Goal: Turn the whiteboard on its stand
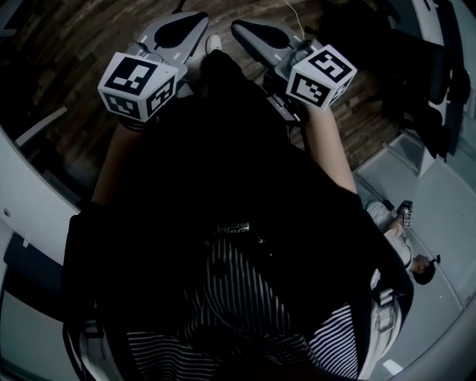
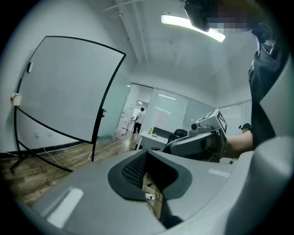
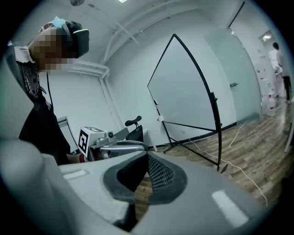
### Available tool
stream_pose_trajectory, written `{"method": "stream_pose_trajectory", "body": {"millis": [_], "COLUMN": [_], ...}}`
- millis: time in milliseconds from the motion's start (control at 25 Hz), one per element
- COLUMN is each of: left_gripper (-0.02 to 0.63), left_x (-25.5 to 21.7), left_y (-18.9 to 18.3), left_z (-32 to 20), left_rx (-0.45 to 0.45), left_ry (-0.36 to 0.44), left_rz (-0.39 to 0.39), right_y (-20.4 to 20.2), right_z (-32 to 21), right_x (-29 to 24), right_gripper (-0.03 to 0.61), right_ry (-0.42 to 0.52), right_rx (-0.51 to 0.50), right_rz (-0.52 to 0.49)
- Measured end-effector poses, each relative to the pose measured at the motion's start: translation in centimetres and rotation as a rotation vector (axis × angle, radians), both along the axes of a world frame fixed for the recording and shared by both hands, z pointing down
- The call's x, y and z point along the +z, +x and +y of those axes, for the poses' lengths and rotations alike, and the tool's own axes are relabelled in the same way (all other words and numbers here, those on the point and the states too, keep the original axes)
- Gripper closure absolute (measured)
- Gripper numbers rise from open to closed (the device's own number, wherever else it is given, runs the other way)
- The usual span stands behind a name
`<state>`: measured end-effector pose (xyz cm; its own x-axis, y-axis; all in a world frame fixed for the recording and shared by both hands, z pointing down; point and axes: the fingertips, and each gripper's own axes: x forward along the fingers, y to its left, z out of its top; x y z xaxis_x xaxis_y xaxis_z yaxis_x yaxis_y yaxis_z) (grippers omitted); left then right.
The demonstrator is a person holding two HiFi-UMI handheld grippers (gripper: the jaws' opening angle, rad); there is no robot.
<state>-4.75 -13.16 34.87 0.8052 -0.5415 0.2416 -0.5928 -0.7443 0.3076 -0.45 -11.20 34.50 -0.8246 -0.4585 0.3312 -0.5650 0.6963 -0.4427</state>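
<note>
Wood floor point(image 3: 248, 151); whiteboard point(image 3: 183, 92) stands well beyond right claw point(image 3: 148, 160).

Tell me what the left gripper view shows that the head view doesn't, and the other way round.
Only the left gripper view shows the whiteboard on its black stand, a ceiling light and a distant person by a doorway. Only the head view shows the wearer's striped shirt and the marker cube on the left gripper. Both show the wooden floor and the right gripper with its own cube.
</note>
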Motion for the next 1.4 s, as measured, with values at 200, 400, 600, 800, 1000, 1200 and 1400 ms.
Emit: {"method": "stream_pose_trajectory", "body": {"millis": [200,400,600,800,1000,1200,1400], "left_gripper": [0.615,0.615,0.615,0.615,0.615,0.615,0.614], "left_x": [-0.6,-1.1,-1.1,-0.8,-1.4,-1.5,-3.1], "left_y": [-0.5,-3.3,-4.0,-2.7,-2.2,-1.1,4.5], "left_z": [0.0,1.3,3.4,3.0,1.7,0.9,-4.7], "left_rx": [-0.046,-0.089,-0.108,-0.129,-0.127,-0.101,-0.077], "left_ry": [0.001,-0.003,-0.017,-0.035,-0.009,0.02,0.016], "left_rz": [-0.038,-0.045,-0.051,-0.065,-0.073,-0.077,-0.071], "right_y": [0.4,-1.3,-1.4,-0.3,0.5,1.7,6.7], "right_z": [-0.3,0.4,1.5,1.3,0.4,-1.0,-5.9], "right_x": [-0.3,-1.6,-1.8,-1.5,-1.5,-1.7,-2.3], "right_gripper": [0.578,0.578,0.578,0.578,0.578,0.578,0.577], "right_ry": [0.049,0.02,0.005,-0.019,0.0,0.039,0.035], "right_rx": [-0.033,-0.015,-0.013,-0.044,-0.033,-0.003,0.003], "right_rz": [0.058,-0.013,-0.041,-0.052,-0.069,-0.089,-0.096]}}
